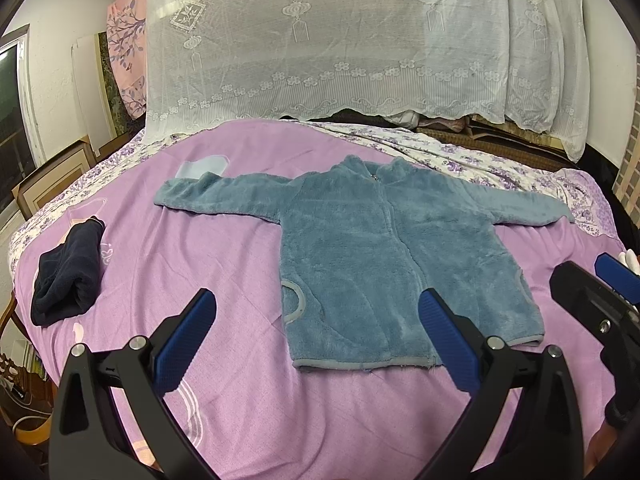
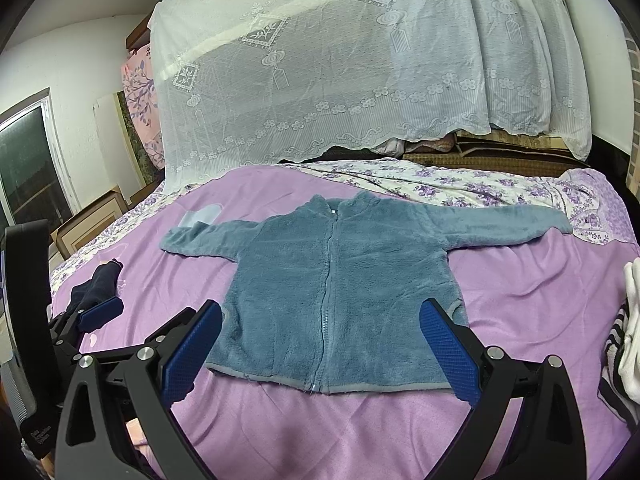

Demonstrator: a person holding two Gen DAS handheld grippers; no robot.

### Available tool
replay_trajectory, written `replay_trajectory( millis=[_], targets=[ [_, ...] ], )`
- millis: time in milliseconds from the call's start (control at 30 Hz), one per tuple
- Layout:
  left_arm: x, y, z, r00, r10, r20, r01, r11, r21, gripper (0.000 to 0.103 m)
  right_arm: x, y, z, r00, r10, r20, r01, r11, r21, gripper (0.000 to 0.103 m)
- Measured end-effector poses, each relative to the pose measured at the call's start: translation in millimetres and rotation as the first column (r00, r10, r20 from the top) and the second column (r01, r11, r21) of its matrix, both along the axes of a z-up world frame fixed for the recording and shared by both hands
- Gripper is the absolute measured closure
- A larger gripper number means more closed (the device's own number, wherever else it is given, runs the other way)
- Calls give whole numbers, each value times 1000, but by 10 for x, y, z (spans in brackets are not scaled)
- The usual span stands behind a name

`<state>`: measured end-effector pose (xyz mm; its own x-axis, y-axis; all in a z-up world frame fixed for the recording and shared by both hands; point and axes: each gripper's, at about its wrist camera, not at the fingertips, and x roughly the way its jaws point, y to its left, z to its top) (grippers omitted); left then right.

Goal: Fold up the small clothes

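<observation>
A small blue fleece zip jacket (image 1: 380, 248) lies flat and face up on the purple bedspread (image 1: 200, 240), both sleeves spread out sideways. It also shows in the right wrist view (image 2: 340, 292). My left gripper (image 1: 318, 308) is open and empty, hovering above the bed near the jacket's hem at its left side. My right gripper (image 2: 320, 316) is open and empty, above the hem at the jacket's middle. The right gripper also shows at the right edge of the left wrist view (image 1: 596, 292).
A folded dark navy garment (image 1: 68, 272) lies on the bed at the left. A pale blue patch (image 1: 202, 168) sits by the left sleeve. White lace curtain (image 1: 340, 40) hangs behind the bed. Striped and white clothes (image 2: 628, 340) lie at the right edge.
</observation>
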<state>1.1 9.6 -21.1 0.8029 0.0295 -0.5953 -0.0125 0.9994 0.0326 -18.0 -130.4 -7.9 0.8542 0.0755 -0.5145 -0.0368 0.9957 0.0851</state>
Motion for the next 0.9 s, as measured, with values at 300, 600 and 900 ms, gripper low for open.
replay_trajectory(
  millis=[300, 600, 900],
  targets=[
    [-6, -4, -32, 1000, -1, -3, 1, 1000, -1, 4, -12, 53, 16, 1000, 1, 1, -1, 1000, -1, 3],
    [-19, -10, -71, 1000, -1, -6, 1, 1000, -2, 4, -11, 54, 15, 1000, 0, 2, 0, 1000, 2, 3],
    [-48, -27, -151, 1000, 0, -14, 0, 1000, -3, 4, -3, 43, 15, 1000, -3, 4, 3, 1000, 5, 3]
  ],
)
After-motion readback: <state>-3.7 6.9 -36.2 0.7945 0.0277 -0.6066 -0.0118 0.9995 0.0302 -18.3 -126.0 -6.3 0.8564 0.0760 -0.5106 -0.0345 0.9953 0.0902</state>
